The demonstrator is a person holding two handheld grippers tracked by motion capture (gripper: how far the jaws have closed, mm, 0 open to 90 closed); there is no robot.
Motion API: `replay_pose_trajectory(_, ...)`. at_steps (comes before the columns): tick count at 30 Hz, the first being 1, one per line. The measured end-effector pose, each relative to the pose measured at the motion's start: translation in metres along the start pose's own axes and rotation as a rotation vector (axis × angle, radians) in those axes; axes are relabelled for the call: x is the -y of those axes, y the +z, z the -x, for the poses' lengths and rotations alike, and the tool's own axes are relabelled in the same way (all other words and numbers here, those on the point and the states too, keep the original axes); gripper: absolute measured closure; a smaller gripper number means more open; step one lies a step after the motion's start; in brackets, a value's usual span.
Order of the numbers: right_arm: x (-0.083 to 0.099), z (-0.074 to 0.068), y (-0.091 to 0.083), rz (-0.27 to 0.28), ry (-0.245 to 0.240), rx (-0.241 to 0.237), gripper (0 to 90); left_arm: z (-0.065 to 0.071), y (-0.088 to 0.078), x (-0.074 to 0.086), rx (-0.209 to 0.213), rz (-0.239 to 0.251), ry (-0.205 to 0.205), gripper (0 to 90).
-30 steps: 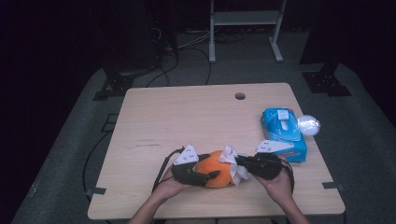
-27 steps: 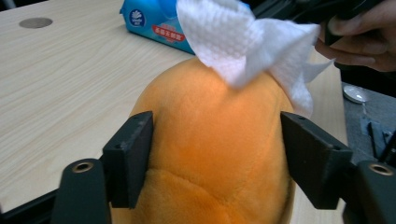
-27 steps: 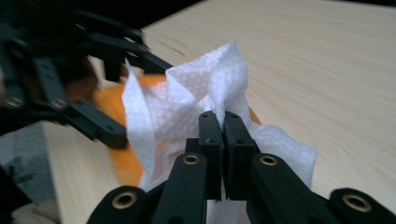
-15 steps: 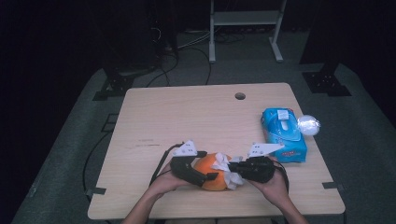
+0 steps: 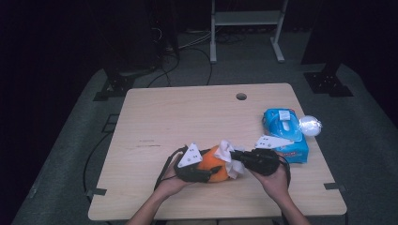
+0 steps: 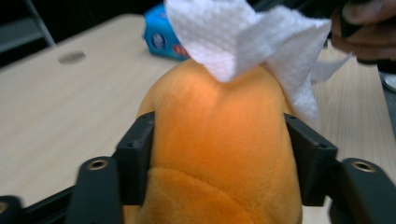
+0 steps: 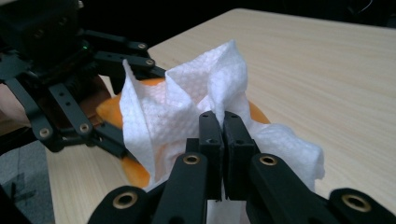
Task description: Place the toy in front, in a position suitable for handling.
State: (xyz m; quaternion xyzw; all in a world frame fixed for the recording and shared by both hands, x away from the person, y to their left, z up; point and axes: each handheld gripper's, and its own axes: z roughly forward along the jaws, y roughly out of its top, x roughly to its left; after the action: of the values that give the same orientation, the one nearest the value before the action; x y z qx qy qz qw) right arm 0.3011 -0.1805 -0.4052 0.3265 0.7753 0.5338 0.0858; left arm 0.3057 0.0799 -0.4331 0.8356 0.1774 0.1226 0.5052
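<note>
Orange plush toy (image 6: pixel 219 154), soft and light, was squeezed at mid-body by the left gripper (image 5: pixel 199 169), its jaws having just closed in, while a limp white tissue (image 7: pixel 187 112) was pinched shut in the right gripper (image 7: pixel 223 140).

My left hand-held gripper (image 6: pixel 219 177) has its two black jaws pressed against the sides of an orange plush toy (image 6: pixel 219 154), having just closed in on it. A crumpled white tissue (image 6: pixel 247 42) lies over the toy's far end, with fingers (image 6: pixel 359 28) near its upper right. Beyond it on the pale wooden surface (image 6: pixel 60 102) I see a blue packet (image 6: pixel 161 35).
</note>
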Motion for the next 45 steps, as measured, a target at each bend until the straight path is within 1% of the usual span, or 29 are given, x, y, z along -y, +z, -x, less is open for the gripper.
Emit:
replay_pose_trajectory(1,0.004,-0.001,0.005,-0.027,-0.016,0.001,87.0,0.0,0.0,-0.001,0.012,0.005,-0.015,22.6)
replay_pose_trajectory(2,0.006,-0.001,0.008,-0.042,-0.025,-0.001,87.1,-0.002,-0.002,-0.004,0.029,-0.008,-0.039,18.7)
replay_pose_trajectory(3,0.009,-0.002,0.01,-0.059,-0.027,-0.012,87.1,-0.004,-0.004,-0.007,0.051,-0.013,-0.067,12.5)
replay_pose_trajectory(4,0.01,-0.003,0.011,-0.071,-0.029,-0.03,87.1,-0.005,-0.007,-0.009,0.053,-0.006,-0.082,9.6)
replay_pose_trajectory(5,0.01,-0.005,0.011,-0.072,-0.034,-0.044,87.0,-0.008,-0.009,-0.009,0.047,0.003,-0.091,9.7)
replay_pose_trajectory(6,0.009,-0.007,0.011,-0.073,-0.044,-0.057,87.0,-0.01,-0.01,-0.008,0.055,-0.008,-0.106,9.7)
replay_pose_trajectory(7,0.008,-0.009,0.01,-0.075,-0.049,-0.058,87.0,-0.012,-0.009,-0.006,0.067,-0.018,-0.126,11.5)
replay_pose_trajectory(9,0.009,-0.01,0.01,-0.079,-0.058,-0.052,87.0,-0.014,-0.009,-0.001,0.084,-0.016,-0.154,17.5)
replay_pose_trajectory(12,0.014,-0.005,0.005,-0.084,-0.039,-0.03,87.1,-0.011,-0.01,0.0,0.093,-0.038,-0.143,20.7)
replay_pose_trajectory(13,0.017,-0.002,0.002,-0.085,-0.033,0.005,87.1,-0.01,-0.011,0.0,0.095,-0.043,-0.141,20.7)
replay_pose_trajectory(14,0.019,0.002,0.0,-0.095,-0.018,0.023,87.0,-0.009,-0.012,0.0,0.1,-0.048,-0.135,20.6)
replay_pose_trajectory(16,0.024,0.008,-0.003,-0.097,0.028,0.031,87.0,-0.008,-0.013,0.001,0.111,-0.05,-0.131,19.7)
replay_pose_trajectory(17,0.024,0.008,-0.003,-0.091,0.031,0.027,87.0,-0.009,-0.014,-0.001,0.112,-0.051,-0.126,18.3)
replay_pose_trajectory(19,0.021,0.003,-0.003,-0.075,0.005,0.011,87.0,-0.011,-0.016,-0.006,0.106,-0.058,-0.144,11.3)
replay_pose_trajectory(20,0.02,-0.001,-0.003,-0.068,-0.013,-0.001,87.0,-0.013,-0.019,-0.008,0.099,-0.057,-0.165,9.2)
replay_pose_trajectory(22,0.019,-0.004,0.0,-0.078,-0.04,-0.022,86.9,-0.017,-0.022,-0.012,0.093,-0.036,-0.208,8.5)
replay_pose_trajectory(25,0.021,-0.006,0.004,-0.099,-0.059,-0.028,86.9,-0.02,-0.023,-0.01,0.081,-0.051,-0.203,8.2)
replay_pose_trajectory(27,0.021,-0.003,0.004,-0.094,-0.046,-0.027,86.8,-0.022,-0.018,-0.004,0.111,-0.08,-0.221,7.3)
replay_pose_trajectory(30,0.021,0.0,0.004,-0.087,-0.021,-0.03,86.8,-0.02,-0.015,0.001,0.135,-0.085,-0.192,8.6)
replay_pose_trajectory(31,0.02,-0.001,0.004,-0.085,-0.02,-0.03,86.8,-0.017,-0.015,0.0,0.13,-0.092,-0.167,14.4)
replay_pose_trajectory(32,0.02,-0.003,0.005,-0.079,-0.022,-0.034,86.8,-0.014,-0.015,0.0,0.117,-0.092,-0.132,23.5)
replay_pose_trajectory(34,0.017,-0.005,0.005,-0.067,-0.021,-0.036,86.8,-0.006,-0.014,-0.003,0.069,-0.07,-0.061,36.0)
replay_pose_trajectory(35,0.016,-0.005,0.005,-0.059,-0.021,-0.035,86.8,-0.003,-0.015,-0.005,0.051,-0.056,-0.039,40.1)
replay_pose_trajectory(37,0.014,-0.006,0.003,-0.037,-0.02,-0.025,86.9,0.002,-0.016,-0.012,0.019,-0.019,-0.001,42.4)
replay_pose_trajectory(39,0.012,-0.005,-0.002,0.003,-0.014,-0.011,86.9,0.005,-0.015,-0.014,-0.021,0.026,0.02,42.6)
replay_pose_trajectory(41,0.01,-0.003,-0.005,0.041,-0.001,-0.008,86.9,0.005,-0.011,-0.013,-0.066,0.043,0.027,41.6)
replay_pose_trajectory(42,0.009,-0.003,-0.005,0.044,0.006,-0.015,86.9,0.005,-0.007,-0.009,-0.09,0.039,0.025,41.0)
replay_pose_trajectory(44,0.01,-0.005,-0.002,0.029,-0.006,-0.016,86.8,0.005,-0.002,-0.004,-0.09,0.009,0.017,38.1)
replay_pose_trajectory(45,0.011,-0.006,0.001,0.009,-0.014,-0.011,86.8,0.004,-0.002,-0.002,-0.077,0.02,-0.015,36.2)
